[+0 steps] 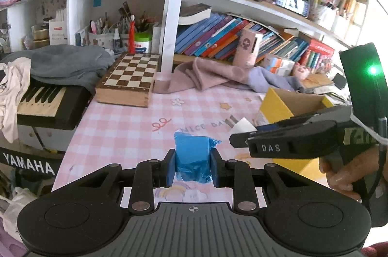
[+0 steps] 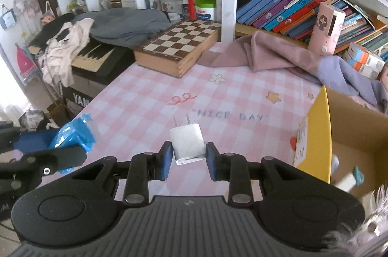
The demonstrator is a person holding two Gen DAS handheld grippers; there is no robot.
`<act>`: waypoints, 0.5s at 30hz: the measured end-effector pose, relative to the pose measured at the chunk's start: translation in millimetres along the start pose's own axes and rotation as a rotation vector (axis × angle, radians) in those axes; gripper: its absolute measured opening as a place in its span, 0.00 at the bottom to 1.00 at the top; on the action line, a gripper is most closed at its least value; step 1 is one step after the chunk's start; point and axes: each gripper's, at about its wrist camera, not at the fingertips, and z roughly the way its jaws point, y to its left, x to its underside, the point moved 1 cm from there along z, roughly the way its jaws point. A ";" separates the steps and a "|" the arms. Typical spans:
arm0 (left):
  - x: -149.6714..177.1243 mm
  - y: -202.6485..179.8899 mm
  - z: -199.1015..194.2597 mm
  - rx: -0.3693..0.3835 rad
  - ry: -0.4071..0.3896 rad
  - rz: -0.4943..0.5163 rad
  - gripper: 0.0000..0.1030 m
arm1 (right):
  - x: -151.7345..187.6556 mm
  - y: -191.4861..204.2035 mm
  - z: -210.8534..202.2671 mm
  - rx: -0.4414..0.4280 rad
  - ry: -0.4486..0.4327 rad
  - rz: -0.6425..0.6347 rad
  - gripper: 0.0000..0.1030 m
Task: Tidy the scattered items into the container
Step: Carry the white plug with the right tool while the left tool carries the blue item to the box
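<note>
Your left gripper [image 1: 192, 166] clamps the blue packet [image 1: 192, 155], your right gripper [image 2: 189, 156] the white charger [image 2: 188, 146]; carry both over the yellow box [image 2: 320, 136], then release.

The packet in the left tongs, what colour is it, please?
Bright blue; the packet shows best in the left wrist view.

Your left gripper [image 1: 192, 163] points down at a slant, its 2 blue pads [image 1: 171, 168] clamped together on a load. Your right gripper [image 2: 188, 156], just to its right, is likewise clamped, your hand [image 1: 346, 172] wrapping its handle.
</note>
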 end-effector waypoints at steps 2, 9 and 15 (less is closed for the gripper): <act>7.1 -1.5 -11.4 0.004 0.002 -0.001 0.26 | 10.0 7.8 -12.7 -0.005 -0.006 0.003 0.27; 32.0 -7.0 -48.7 0.014 -0.002 0.010 0.26 | 44.8 32.9 -54.0 -0.007 -0.034 0.018 0.27; 51.4 -13.7 -72.6 0.019 0.010 0.036 0.26 | 75.0 46.8 -84.3 0.007 -0.050 0.043 0.27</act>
